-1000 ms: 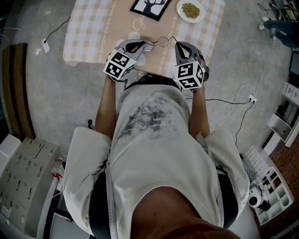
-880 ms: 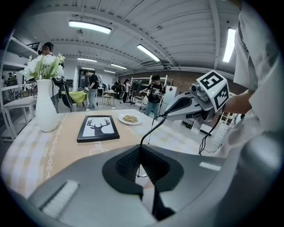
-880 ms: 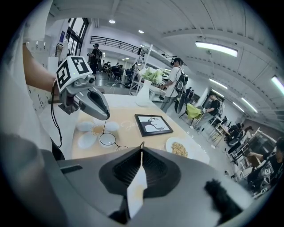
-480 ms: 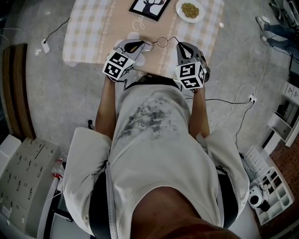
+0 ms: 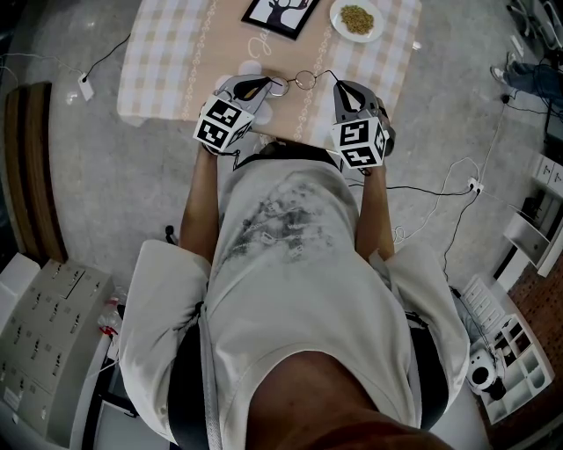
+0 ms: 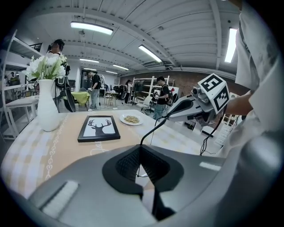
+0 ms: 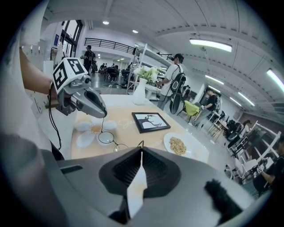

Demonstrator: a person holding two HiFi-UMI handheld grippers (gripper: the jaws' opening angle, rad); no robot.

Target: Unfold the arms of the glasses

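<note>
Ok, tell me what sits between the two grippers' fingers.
The glasses. The head view shows them spanning the gap, with the left gripper shut on one end and the right gripper shut on the other.

the right hand-held gripper (image 5: 336,85) hides one arm tip of the glasses (image 5: 305,80).

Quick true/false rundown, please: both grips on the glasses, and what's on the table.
1. The right gripper is shut on an arm of the round wire-rimmed glasses. True.
2. The left gripper is open, clear of the glasses. False: it is shut on them.
3. The round white plate is bare. False: crumbly food lies on it.
4. The black-framed picture shows a deer. True.
5. The white vase holds flowers. True.
</note>
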